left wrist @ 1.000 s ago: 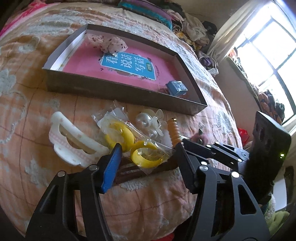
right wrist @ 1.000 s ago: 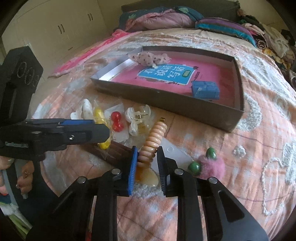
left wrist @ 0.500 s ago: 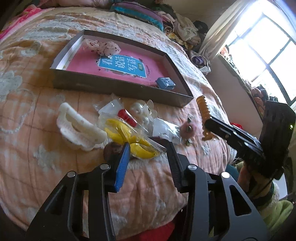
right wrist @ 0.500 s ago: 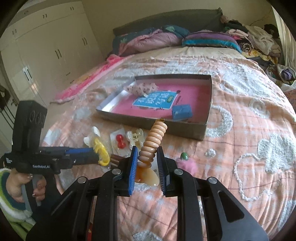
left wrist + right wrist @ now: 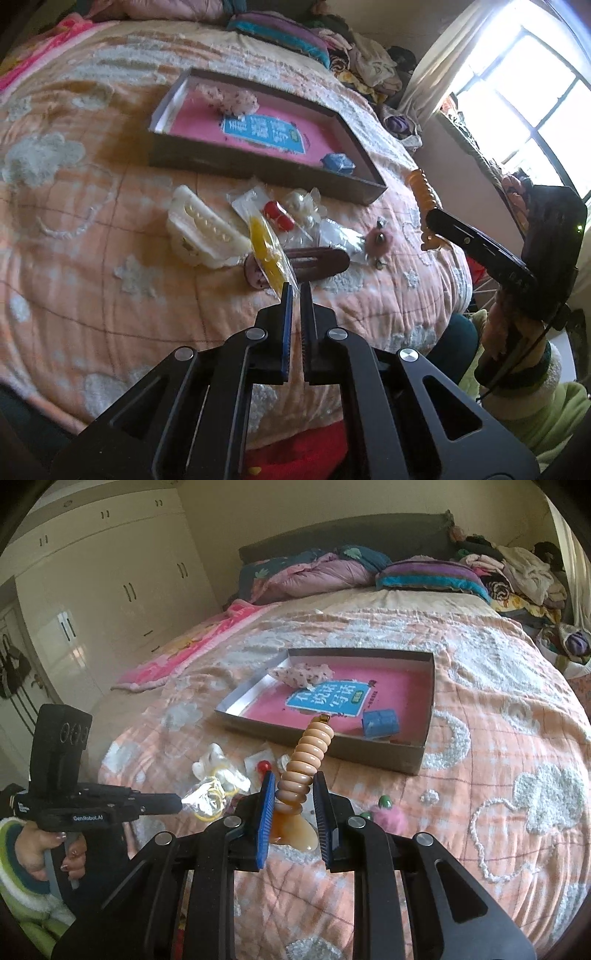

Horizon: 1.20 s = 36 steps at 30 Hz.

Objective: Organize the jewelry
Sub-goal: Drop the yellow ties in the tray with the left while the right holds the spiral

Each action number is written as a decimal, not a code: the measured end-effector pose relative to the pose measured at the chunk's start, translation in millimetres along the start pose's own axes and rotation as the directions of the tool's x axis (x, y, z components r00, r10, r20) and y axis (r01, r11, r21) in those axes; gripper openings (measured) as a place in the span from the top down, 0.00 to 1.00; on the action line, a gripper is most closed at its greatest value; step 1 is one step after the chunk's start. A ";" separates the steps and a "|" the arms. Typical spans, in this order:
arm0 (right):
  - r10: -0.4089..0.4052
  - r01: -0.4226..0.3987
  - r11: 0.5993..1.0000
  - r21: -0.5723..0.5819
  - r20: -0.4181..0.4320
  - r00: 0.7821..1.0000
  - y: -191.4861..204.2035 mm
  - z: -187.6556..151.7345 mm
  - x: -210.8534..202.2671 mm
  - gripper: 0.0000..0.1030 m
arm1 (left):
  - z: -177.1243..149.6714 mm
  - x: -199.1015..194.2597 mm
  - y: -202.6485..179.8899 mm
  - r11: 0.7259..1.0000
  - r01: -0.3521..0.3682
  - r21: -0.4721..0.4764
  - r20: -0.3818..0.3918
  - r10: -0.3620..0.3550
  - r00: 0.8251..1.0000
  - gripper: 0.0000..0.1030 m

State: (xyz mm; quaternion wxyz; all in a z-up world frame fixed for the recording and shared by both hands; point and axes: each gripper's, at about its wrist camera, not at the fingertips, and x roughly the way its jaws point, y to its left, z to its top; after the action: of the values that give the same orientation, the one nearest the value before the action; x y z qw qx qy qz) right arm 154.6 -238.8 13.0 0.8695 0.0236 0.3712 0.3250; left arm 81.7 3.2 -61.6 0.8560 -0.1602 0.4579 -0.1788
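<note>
Left gripper (image 5: pixel 295 293) clamped on clear packet of yellow hoops (image 5: pixel 267 254), lifted off bedspread (image 5: pixel 92 221); previously spread wide around it. Right gripper (image 5: pixel 293 794) gripping ribbed peach hair clip (image 5: pixel 308 753), raised higher than before. Beyond, brown barrette (image 5: pixel 314 260), white claw clip (image 5: pixel 201 232). Farthest, dark tray (image 5: pixel 428 686), likely destination for both.

On the bed (image 5: pixel 517 686), a shallow box (image 5: pixel 428 698) sits toward the headboard (image 5: pixel 332 531), holding a book (image 5: pixel 328 701) with a fabric piece (image 5: pixel 303 674) on its far end and a small box (image 5: pixel 380 722) by the near wall. Between the box and the bed's foot edge lie hair clips (image 5: pixel 203 232) and packets (image 5: pixel 269 251), a fuzzy ornament (image 5: pixel 378 242) to their right.
</note>
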 end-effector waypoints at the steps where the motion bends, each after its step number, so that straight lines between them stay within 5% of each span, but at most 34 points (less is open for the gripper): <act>1: 0.000 0.000 1.000 -0.002 0.004 1.000 0.5 0.8 -1.8 0.80 | 2.5 -2.9 -0.7 1.000 -0.001 0.006 0.008 0.001 1.000 1.00; 16: -0.014 0.016 1.000 -0.020 0.080 0.997 2.0 22.1 -28.2 0.80 | 72.4 -29.2 -27.6 0.993 -0.012 0.115 0.113 -0.001 0.994 1.00; 36: -0.102 0.110 0.993 -0.045 0.156 0.982 -25.1 110.9 -22.2 0.80 | 186.1 -10.3 -30.0 0.989 -0.009 0.149 0.186 -0.019 0.982 1.00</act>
State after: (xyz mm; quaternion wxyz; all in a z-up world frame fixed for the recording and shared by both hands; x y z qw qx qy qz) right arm 230.3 -249.2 100.2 0.9119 0.0053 0.2950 0.2853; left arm 228.2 1.9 57.5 0.9042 -0.1128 0.3606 -0.1991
